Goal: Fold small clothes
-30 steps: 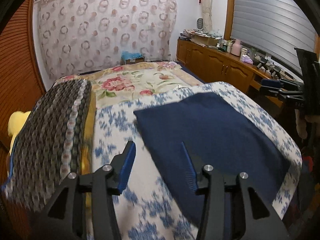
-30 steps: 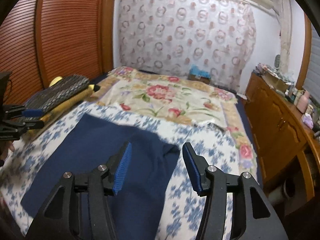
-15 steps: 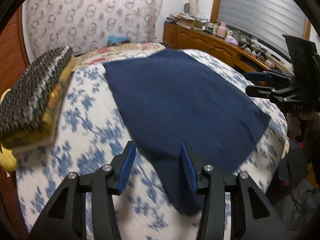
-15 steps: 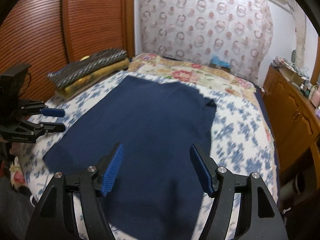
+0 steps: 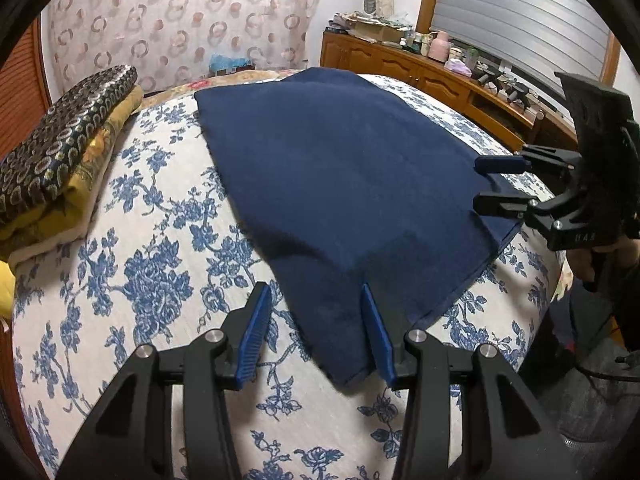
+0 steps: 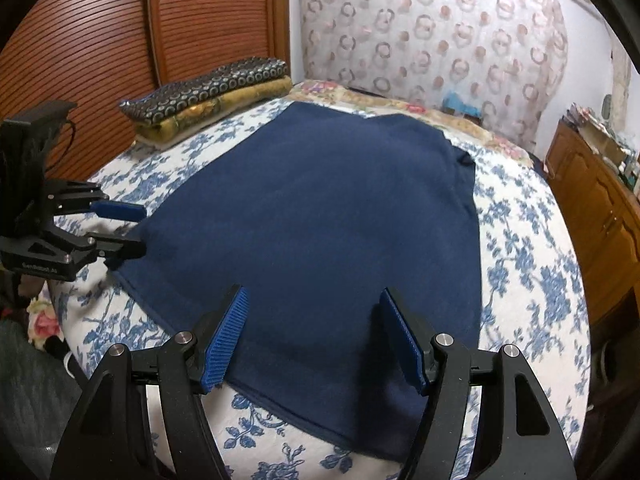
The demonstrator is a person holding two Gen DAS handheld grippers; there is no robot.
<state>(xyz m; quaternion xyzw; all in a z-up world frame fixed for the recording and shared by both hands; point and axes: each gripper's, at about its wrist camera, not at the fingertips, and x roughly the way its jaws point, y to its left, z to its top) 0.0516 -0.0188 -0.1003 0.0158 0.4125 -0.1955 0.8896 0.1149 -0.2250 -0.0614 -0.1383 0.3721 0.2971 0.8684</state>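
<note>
A navy blue garment (image 5: pixel 340 168) (image 6: pixel 320 208) lies spread flat on the blue-flowered bedspread (image 5: pixel 140 260). My left gripper (image 5: pixel 314 288) hovers over the garment's near left corner with its jaws open. The cloth lies under them and the pads do not press on it. In the right wrist view the left gripper (image 6: pixel 138 231) sits at the cloth's left edge. My right gripper (image 6: pixel 313 291) stands open and wider over the near right part of the garment, holding nothing. From the left wrist view, the right gripper (image 5: pixel 478 183) shows at the cloth's right edge.
A folded stack of patterned fabrics (image 5: pixel 60 152) (image 6: pixel 212 92) rests on the bed's far left side. Wooden cabinets (image 5: pixel 400 68) (image 6: pixel 592 200) with clutter on top run along the right. A slatted wooden door (image 6: pixel 100 40) stands at the left.
Both grippers have come down and closer to the garment's near edge, tilting further downward. The right jaws have spread wider. The garment has not moved.
</note>
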